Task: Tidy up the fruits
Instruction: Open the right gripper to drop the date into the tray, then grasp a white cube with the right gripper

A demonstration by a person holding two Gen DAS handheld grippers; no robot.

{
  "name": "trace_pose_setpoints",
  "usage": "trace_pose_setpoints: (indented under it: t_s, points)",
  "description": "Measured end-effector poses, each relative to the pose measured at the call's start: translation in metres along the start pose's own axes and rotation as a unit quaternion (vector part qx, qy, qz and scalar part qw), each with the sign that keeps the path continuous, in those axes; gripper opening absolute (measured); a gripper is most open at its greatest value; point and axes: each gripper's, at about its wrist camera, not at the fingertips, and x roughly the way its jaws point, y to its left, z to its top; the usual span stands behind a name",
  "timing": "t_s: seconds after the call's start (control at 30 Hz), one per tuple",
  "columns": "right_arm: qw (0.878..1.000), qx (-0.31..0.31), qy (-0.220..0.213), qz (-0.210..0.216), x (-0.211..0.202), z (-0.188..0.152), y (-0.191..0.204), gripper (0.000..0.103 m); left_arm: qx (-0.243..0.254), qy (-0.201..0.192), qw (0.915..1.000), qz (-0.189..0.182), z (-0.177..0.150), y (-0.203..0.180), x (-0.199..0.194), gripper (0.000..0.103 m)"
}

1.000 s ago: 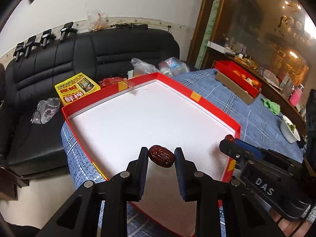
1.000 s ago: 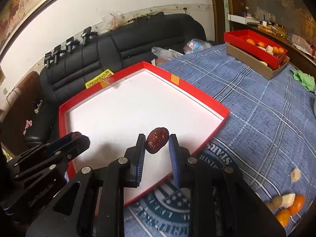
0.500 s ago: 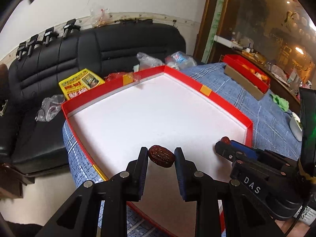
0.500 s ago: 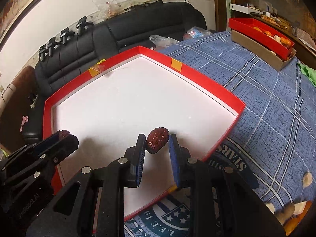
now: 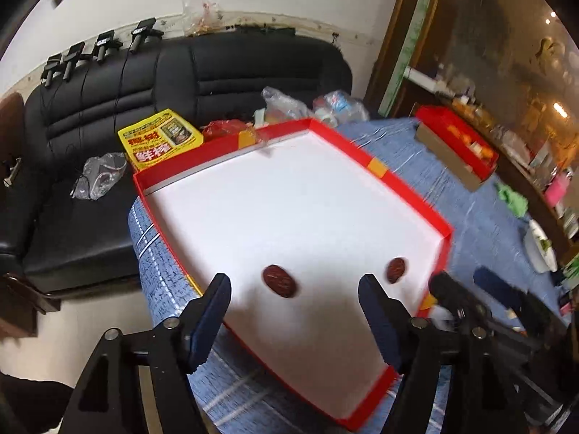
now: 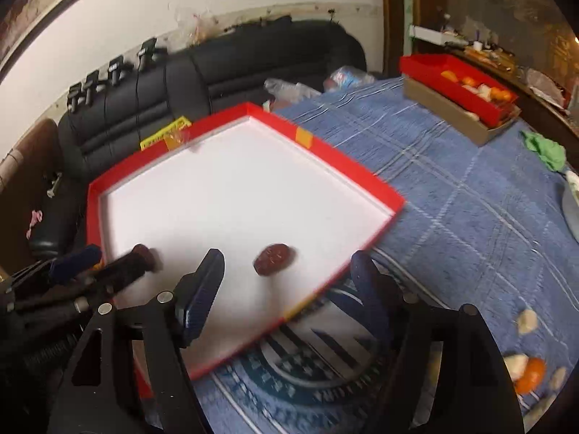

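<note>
Both grippers point steeply down and forward over the near part of the red tray (image 5: 383,177), which lies on the blue checked tablecloth (image 6: 452,181).

Left gripper (image 5: 293,291): the jaws have just been opening and now stand wide apart. One dark red date (image 5: 279,281) lies in the gap between the fingers (image 5: 213,300), on the white tray floor. Neither pad touches it.

Right gripper (image 6: 286,275): the jaws have likewise just been opening and stand wide. A second date (image 6: 274,258) lies between its fingers (image 6: 202,289), free of both pads, on the tray floor close to the near-right rim. In the left wrist view this date (image 5: 395,269) appears just inside the tray's right corner, with the right gripper's tips beside it.

The two grippers work side by side; the dates lie apart from each other along the near edge of the tray.

Loose orange and pale fruit pieces (image 6: 524,369) lie on the cloth to the right. A smaller red box (image 6: 459,83) with fruit stands at the far right.
</note>
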Motion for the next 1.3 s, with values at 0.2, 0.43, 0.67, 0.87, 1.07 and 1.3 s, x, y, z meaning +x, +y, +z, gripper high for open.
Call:
trace_pose_setpoints:
  t_s: [0.2, 0.43, 0.67, 0.87, 1.07, 1.3]
  points:
    - [0.999, 0.004, -0.032, -0.017, -0.060, -0.036, -0.026, 0.074, 0.030, -0.016, 0.9988, -0.036, -0.016, -0.032, -0.021, 0.073]
    - [0.994, 0.069, -0.040, -0.069, -0.127, -0.110, -0.101, 0.074, 0.111, 0.012, 0.9906, -0.079, -0.058, -0.087, -0.019, 0.073]
    - [0.986, 0.134, 0.001, -0.102, -0.148, -0.165, -0.163, 0.074, 0.177, 0.043, 0.9771, -0.110, -0.095, -0.135, -0.009, 0.073]
    - [0.986, 0.146, 0.012, -0.081, -0.133, -0.162, -0.180, 0.074, 0.217, 0.053, 0.9666, -0.126, -0.113, -0.156, -0.008, 0.073]
    - [0.985, 0.151, 0.022, -0.076, -0.112, -0.148, -0.190, 0.070, 0.222, 0.058, 0.9648, -0.129, -0.114, -0.165, -0.001, 0.073]
    - [0.986, 0.145, 0.023, -0.076, -0.104, -0.140, -0.198, 0.043, 0.238, 0.061, 0.9599, -0.136, -0.114, -0.187, 0.007, 0.074]
